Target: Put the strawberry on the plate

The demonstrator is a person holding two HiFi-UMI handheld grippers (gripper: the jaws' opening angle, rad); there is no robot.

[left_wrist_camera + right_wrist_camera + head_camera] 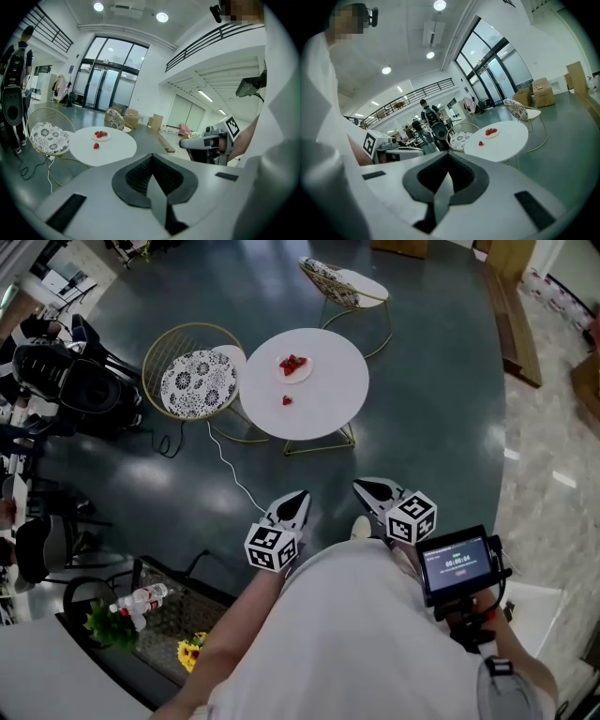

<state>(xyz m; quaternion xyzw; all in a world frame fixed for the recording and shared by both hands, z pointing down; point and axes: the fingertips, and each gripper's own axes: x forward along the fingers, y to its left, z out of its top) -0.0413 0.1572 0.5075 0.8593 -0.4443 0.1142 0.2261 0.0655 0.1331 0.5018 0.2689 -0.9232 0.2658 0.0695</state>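
A lone strawberry point(287, 400) lies on the round white table point(328, 399), just short of a small plate point(293, 367) that holds other strawberries. Both grippers hang close to the person's body, well back from the table. My left gripper point(297, 500) is shut with nothing in it, and my right gripper point(368, 489) is shut and empty too. The left gripper view shows the strawberry point(96, 146) and the plate point(101, 135) far beyond my closed left gripper point(152, 158). The right gripper view has the strawberry point(481, 143) and the plate point(491, 132) past my closed right gripper point(449, 158).
A wire chair with a patterned cushion point(197, 381) stands left of the table, a second chair point(343, 283) behind it. Camera gear point(70, 376) sits at the left and a white cable point(230, 470) runs across the floor. A low dark table with a bottle point(141, 599) is near left.
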